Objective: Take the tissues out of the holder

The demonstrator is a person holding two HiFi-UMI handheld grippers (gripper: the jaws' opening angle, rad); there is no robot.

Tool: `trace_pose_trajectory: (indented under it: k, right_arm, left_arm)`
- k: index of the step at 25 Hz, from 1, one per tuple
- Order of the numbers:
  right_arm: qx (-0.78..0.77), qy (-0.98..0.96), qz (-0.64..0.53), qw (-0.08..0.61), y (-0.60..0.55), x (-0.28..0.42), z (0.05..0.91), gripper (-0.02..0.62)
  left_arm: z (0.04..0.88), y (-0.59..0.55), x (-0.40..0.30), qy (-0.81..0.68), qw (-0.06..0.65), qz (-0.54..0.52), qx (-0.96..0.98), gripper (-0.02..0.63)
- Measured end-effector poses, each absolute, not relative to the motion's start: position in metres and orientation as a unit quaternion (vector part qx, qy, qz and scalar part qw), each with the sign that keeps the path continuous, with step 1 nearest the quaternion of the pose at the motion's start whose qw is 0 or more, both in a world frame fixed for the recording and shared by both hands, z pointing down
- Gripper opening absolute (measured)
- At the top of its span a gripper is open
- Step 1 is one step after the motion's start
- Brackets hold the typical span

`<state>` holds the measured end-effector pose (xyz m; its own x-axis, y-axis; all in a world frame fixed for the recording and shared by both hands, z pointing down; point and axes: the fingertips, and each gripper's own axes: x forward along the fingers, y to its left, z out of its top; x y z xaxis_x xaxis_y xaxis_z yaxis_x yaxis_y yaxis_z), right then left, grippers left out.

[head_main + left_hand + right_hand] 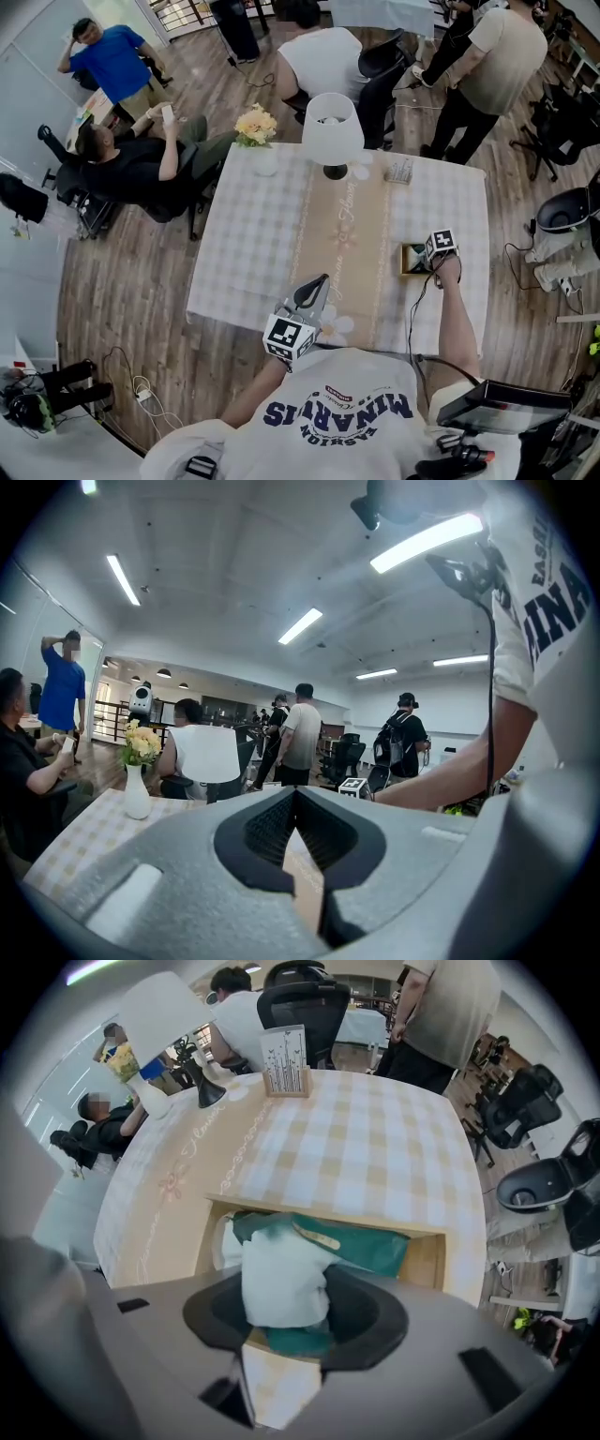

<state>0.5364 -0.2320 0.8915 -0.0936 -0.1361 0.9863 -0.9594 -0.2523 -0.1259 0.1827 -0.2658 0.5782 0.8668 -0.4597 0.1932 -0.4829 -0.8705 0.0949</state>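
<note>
Right now the open-topped wooden box holder (427, 1258) sits on the checked white tablecloth (244, 234) near the table's right edge. It is directly under the right gripper (286, 1305), which points straight down into it. The box's long axis runs side to side across the right gripper view, and a green plastic tissue pack (370, 1246) lies along it inside. A crumpled white tissue tuft (281, 1274) stands up out of the pack, right between the jaws. The jaws are partly closed and pinching it, pads pressed on both sides. The tuft is not yet out of the pack. Next move is likely a straight upward pull. The left gripper (307, 298) hangs well apart, near the table's front edge by the beige runner (352, 234), jaws pressed together, empty. The right hand is clearly nearer.
</note>
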Motion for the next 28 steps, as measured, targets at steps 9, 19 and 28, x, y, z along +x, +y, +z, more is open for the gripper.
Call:
trace_pose_trajectory:
  k: [9, 19, 28]
  right_arm:
    - [0.575, -0.503, 0.540, 0.354, -0.232, 0.534, 0.887, 0.139]
    - [0.599, -0.528, 0.502, 0.332, -0.227, 0.533, 0.845, 0.127]
    - [0.626, -0.564, 0.438, 0.313, -0.222, 0.518, 0.772, 0.127]
  left_arm:
    - [0.581, -0.266, 0.186, -0.233, 0.069, 0.081, 0.967, 0.003]
    - [0.579, -0.269, 0.181, -0.234, 0.070, 0.078, 0.966, 0.003]
    - [0.571, -0.265, 0.189, -0.219, 0.063, 0.071, 0.971, 0.003]
